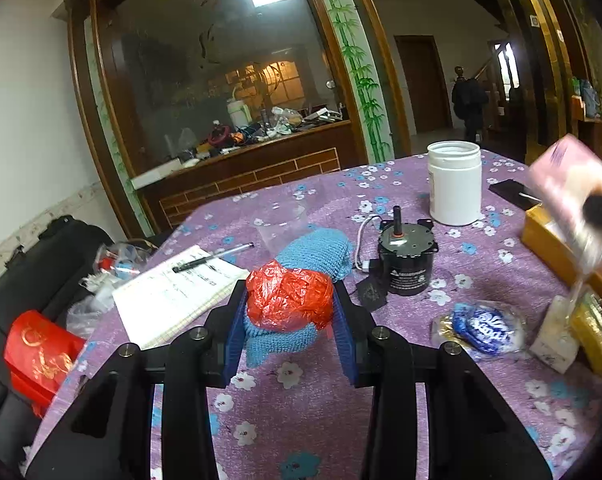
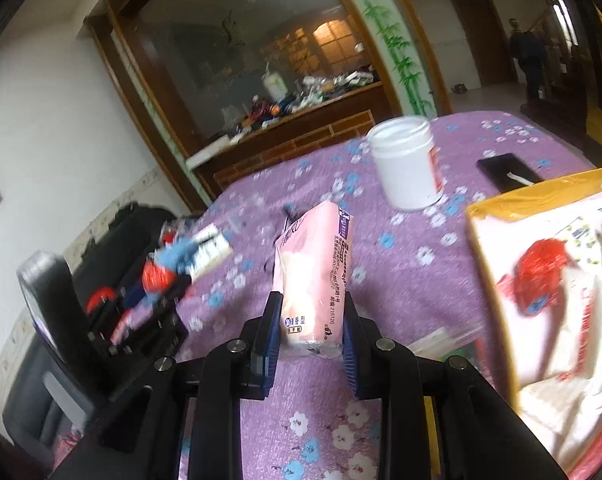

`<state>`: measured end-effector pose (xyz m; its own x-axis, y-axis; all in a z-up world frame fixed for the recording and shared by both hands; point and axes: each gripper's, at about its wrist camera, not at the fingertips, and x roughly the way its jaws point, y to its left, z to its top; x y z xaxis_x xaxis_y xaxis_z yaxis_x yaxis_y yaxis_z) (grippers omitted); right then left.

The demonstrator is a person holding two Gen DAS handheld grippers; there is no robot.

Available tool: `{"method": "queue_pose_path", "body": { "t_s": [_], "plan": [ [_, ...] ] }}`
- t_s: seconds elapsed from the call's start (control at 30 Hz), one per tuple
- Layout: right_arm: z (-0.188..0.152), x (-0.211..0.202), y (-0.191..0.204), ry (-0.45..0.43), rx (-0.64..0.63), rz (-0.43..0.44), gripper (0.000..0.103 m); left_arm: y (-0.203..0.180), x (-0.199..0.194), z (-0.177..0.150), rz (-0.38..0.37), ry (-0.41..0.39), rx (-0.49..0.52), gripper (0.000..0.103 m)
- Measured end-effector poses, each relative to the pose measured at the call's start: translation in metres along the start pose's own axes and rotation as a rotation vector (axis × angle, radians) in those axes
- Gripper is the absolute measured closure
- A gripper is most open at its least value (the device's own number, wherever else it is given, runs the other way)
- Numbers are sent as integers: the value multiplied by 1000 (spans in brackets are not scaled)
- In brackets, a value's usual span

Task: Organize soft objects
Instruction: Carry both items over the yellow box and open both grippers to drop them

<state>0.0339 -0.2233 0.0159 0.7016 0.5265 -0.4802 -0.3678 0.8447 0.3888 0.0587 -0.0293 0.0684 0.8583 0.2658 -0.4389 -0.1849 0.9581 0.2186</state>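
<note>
A purple tablecloth (image 1: 301,412) dotted with white and blue flowers fills the foreground, with a dark wood-framed glass partition and a cluttered counter behind it. Over on the left side, the left gripper (image 1: 289,314) is clamped on a crumpled red plastic bag (image 1: 289,294), blue pads pressing in from both sides, and that bag sits on top of a blue knitted cloth (image 1: 313,254) lying on the table, so the cloth pokes out both ahead of and below the bag. Just right of the cloth stands a black motor (image 1: 407,260) with a white cable, and behind it a white jar (image 1: 455,182), open at the top. A pen (image 1: 213,258) lies across some printed papers (image 1: 169,296) to the left, and a clear plastic cup (image 1: 281,226) stands behind the cloth. A blue-and-white packet (image 1: 483,326) rests near the right edge. Now the right gripper (image 2: 312,338): it is closed on a pink tissue pack (image 2: 315,276), held upright and lifted clear above the cloth, blurred with motion. To its right a yellow-rimmed cardboard box (image 2: 489,216) holds white wrappings and a red bundle (image 2: 541,276). A black phone (image 2: 507,172) lies beyond the box.
</note>
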Motion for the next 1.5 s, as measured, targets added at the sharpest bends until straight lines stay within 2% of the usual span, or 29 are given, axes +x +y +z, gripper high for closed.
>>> {"method": "queue_pose_path", "body": {
  "t_s": [0.2,0.37,0.47,0.6,0.77,0.97,1.03,1.13,1.23,1.27,1.37,1.5],
  "plan": [
    [28,-48,-31,-117,23,-68,75,-2,-7,9,-64,23,-19,66],
    [45,-74,-78,-127,45,-147,75,-24,-21,25,-163,44,4,66],
    [49,-81,-113,-142,95,-199,75,-54,-30,42,-239,47,35,66],
    [48,-79,-161,-110,222,-224,75,-108,-38,60,-373,69,68,66],
    [49,-80,-187,-89,278,-256,75,-185,-35,67,-566,166,77,66],
    [45,-76,-208,-47,324,-290,75,-249,-23,54,-696,313,81,66],
    [44,-74,-215,-33,337,-312,74,-261,-26,47,-713,332,101,66],
    [40,-70,-217,2,338,-346,72,-271,-34,42,-713,317,146,65],
    [40,-68,-215,8,338,-363,68,-270,-39,42,-719,319,147,56],
    [40,-70,-214,1,335,-371,64,-268,-40,43,-726,322,137,52],
    [41,-79,-211,-43,332,-402,50,-262,-46,45,-734,313,123,49],
    [42,-90,-211,-96,341,-413,47,-255,-53,49,-742,304,127,49]
  ]
}}
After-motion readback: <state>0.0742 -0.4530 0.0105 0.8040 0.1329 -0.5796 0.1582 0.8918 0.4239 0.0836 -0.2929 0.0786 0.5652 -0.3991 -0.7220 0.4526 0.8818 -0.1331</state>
